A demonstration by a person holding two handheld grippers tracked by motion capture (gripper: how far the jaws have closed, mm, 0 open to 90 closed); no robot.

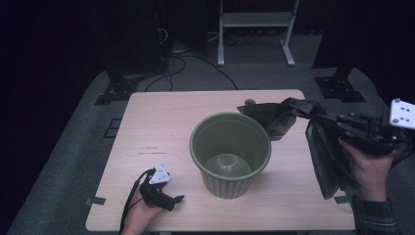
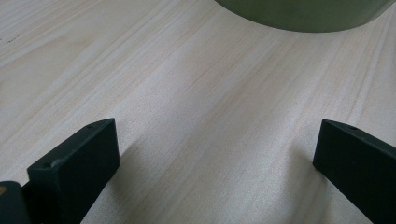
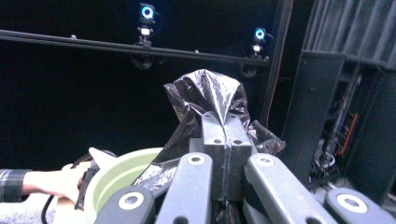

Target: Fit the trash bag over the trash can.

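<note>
Seemingly thin, limp and slippery, the black bin bag (image 1: 320,147) hangs right of the green bin (image 1: 230,152), right gripper (image 3: 225,122) pinching its gathered edge; left gripper (image 2: 215,154) gapes wide, empty.

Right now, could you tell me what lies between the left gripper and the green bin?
Nothing: in the left gripper view, bare table runs from the open left gripper to the bin.

Bag (image 3: 210,95): thin black plastic film, glossy, crinkled. Bin (image 1: 230,154): green plastic, smooth, ribbed wall, slight sheen. Table (image 1: 161,117): pale wood-grain top, matt. Gripper jaws: black, matt.
</note>
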